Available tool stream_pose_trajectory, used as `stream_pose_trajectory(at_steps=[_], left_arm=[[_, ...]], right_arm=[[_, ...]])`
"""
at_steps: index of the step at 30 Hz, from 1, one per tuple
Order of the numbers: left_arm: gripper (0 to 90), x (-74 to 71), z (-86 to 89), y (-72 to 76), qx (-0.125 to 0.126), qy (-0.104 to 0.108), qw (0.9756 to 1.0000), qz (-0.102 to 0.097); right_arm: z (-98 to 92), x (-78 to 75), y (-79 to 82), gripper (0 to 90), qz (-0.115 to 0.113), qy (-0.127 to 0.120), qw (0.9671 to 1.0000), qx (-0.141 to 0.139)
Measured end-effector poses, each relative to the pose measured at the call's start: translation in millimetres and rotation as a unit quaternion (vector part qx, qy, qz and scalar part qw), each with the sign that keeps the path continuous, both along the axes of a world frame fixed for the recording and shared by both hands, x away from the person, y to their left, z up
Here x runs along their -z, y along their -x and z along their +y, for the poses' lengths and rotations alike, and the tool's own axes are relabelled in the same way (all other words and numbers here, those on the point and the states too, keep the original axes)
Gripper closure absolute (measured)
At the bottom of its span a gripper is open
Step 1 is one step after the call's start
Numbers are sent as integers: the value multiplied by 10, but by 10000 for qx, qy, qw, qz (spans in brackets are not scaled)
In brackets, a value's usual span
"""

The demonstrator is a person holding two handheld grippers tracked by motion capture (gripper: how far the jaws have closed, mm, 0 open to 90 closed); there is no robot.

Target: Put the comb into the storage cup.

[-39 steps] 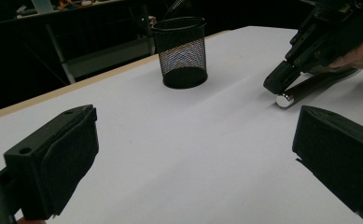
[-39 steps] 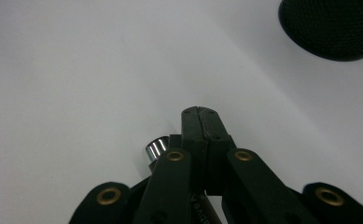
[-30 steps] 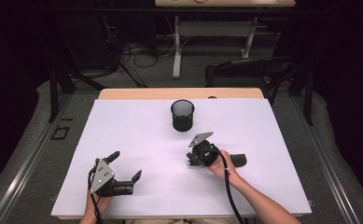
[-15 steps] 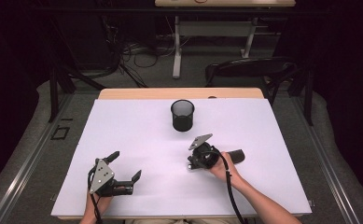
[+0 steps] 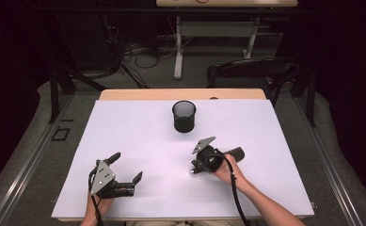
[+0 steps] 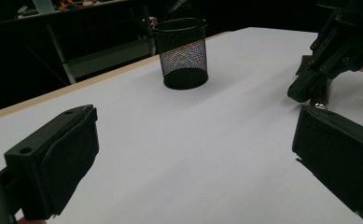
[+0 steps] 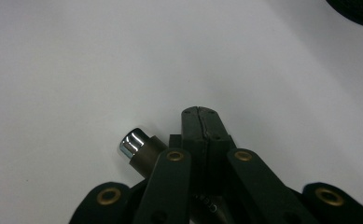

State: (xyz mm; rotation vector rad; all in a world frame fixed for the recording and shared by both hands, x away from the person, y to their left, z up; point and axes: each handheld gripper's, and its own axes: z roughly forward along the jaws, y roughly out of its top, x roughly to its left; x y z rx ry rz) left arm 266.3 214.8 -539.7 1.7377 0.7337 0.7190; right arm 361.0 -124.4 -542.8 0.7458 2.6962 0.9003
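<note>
A: The cup (image 5: 184,116)?
B: Black wire mesh, matt. The pen (image 7: 139,148) has a glossy chrome tip and dull brown barrel.
A: The table (image 5: 138,136)?
B: Smooth white matt top, wood edge.

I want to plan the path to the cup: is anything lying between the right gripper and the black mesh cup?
Nothing: in the high view only bare white table separates the right gripper from the mesh cup.
</note>
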Motion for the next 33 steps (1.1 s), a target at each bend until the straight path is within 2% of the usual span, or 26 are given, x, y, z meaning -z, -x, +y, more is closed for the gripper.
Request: stream_pose_trajectory(at_steps=[12, 19, 25, 33], left_arm=[[7, -2, 2, 1, -3, -4, 10000, -7], [8, 2, -7, -10, 9, -3, 10000, -2], [9, -1, -11, -6, 14, -5, 10000, -9], [9, -3, -4, -4, 5, 10, 10000, -19]], right_arm=[[-24, 19, 58, 900, 133, 208, 9996, -118], [-86, 8, 62, 900, 146, 211, 9996, -90], [-35, 9, 99, 900, 63, 161, 9997, -152], [28, 16, 153, 900, 134, 240, 9991, -320]])
